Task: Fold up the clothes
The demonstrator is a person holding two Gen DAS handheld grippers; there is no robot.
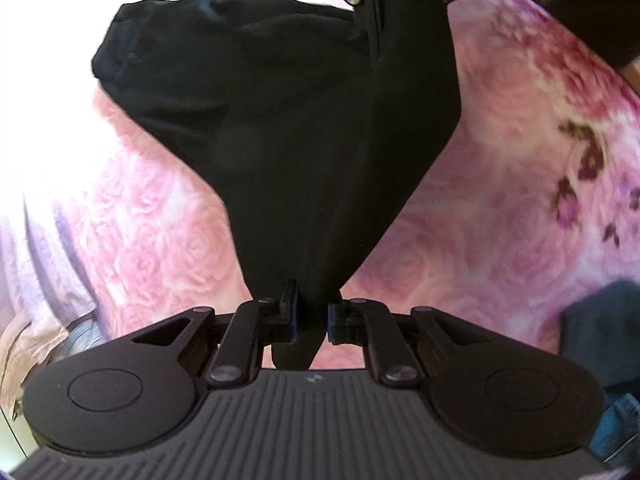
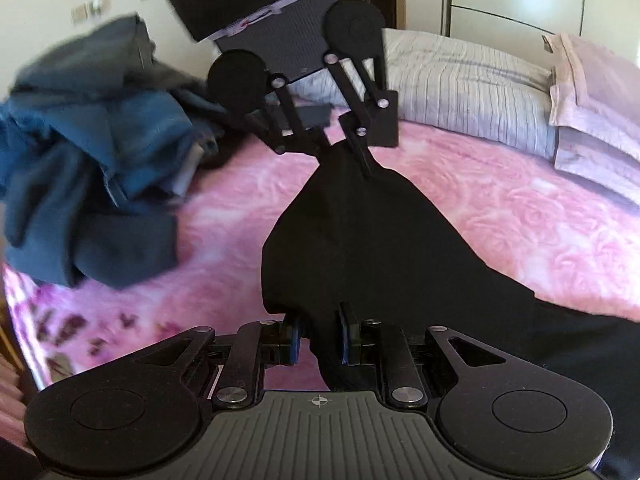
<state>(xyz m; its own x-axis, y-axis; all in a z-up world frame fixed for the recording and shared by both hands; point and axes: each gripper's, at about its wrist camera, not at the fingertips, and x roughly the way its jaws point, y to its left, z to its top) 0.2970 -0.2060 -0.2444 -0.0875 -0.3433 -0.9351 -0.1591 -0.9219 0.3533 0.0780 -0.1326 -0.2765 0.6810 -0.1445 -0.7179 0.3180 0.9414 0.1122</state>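
Observation:
A black garment (image 1: 312, 128) hangs stretched between my two grippers above a pink floral bedspread (image 1: 500, 208). My left gripper (image 1: 312, 320) is shut on one edge of the garment. My right gripper (image 2: 320, 340) is shut on another edge of the same black garment (image 2: 360, 248). Each gripper shows in the other's view: the right one at the top of the left wrist view (image 1: 372, 12), the left one at the top centre of the right wrist view (image 2: 344, 140). The rest of the garment trails down onto the bed.
A heap of blue and grey clothes (image 2: 92, 148) lies on the pink bedspread (image 2: 500, 216) to the left. Striped grey pillows (image 2: 460, 84) and a lilac pillow (image 2: 592, 112) lie at the bed's far side. A blue cloth (image 1: 600, 340) shows at the right edge.

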